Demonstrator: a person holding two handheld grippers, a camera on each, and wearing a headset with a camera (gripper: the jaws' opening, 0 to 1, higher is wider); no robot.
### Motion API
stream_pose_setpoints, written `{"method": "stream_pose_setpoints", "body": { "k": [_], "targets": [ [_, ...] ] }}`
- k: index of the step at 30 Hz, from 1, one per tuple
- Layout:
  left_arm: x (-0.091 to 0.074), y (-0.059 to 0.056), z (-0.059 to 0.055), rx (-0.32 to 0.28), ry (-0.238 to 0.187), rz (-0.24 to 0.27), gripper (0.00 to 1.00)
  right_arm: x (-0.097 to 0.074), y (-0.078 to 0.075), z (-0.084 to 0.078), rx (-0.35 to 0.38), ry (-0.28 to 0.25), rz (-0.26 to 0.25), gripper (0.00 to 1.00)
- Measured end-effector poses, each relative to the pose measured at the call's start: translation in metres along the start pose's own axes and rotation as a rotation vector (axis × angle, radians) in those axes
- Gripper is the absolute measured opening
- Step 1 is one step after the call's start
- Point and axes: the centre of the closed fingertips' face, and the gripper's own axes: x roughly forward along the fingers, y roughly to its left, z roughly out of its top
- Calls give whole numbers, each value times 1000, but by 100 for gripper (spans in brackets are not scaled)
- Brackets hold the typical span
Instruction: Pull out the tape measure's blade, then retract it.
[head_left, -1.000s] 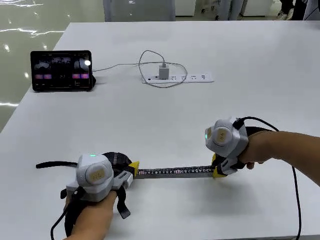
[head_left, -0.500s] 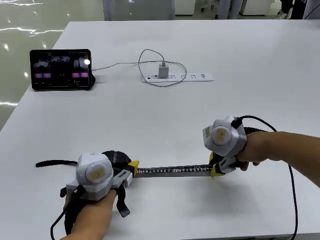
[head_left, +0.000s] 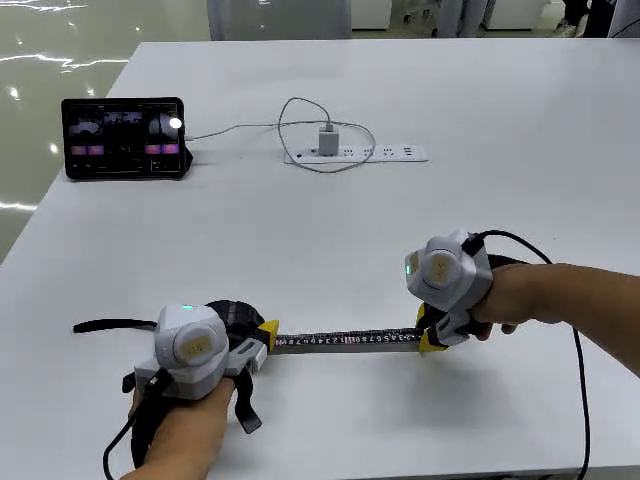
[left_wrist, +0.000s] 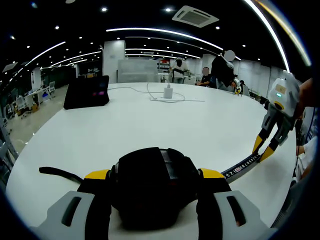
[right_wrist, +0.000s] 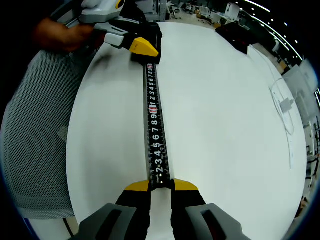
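The black tape measure case (head_left: 230, 320) rests on the white table (head_left: 330, 240), held between the yellow-tipped jaws of my left gripper (head_left: 262, 340), which is shut on it. In the left gripper view the case (left_wrist: 152, 180) sits between those jaws (left_wrist: 155, 175). The blade (head_left: 345, 340) runs right, flat along the table, to my right gripper (head_left: 430, 342), which is shut on the blade's end. The right gripper view shows the numbered blade (right_wrist: 153, 125) leading from my right gripper (right_wrist: 161, 186) up to the case and the left gripper (right_wrist: 137, 42).
A tablet (head_left: 123, 138) stands at the far left, its cable running to a white power strip (head_left: 355, 155) with a charger plugged in. A black strap (head_left: 110, 326) trails left from the case. The table's left edge (head_left: 60, 200) is close by.
My right gripper has moved a little to the left toward the case, and the exposed blade is slightly shorter. The left gripper has stayed put.
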Motion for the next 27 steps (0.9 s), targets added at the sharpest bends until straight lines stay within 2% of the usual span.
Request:
{"method": "stream_pose_setpoints", "body": {
  "k": [12, 18, 22, 27],
  "targets": [
    [1, 0, -1, 2, 0, 0, 66, 1, 2, 4, -11, -4, -4, 12],
    [1, 0, -1, 4, 0, 0, 65, 2, 2, 7, 9, -1, -6, 12],
    [0, 0, 0, 4, 1, 0, 65, 2, 2, 8, -18, 5, -4, 12],
    [0, 0, 0, 5, 1, 0, 65, 3, 2, 9, -13, -2, 1, 11]
  ]
}}
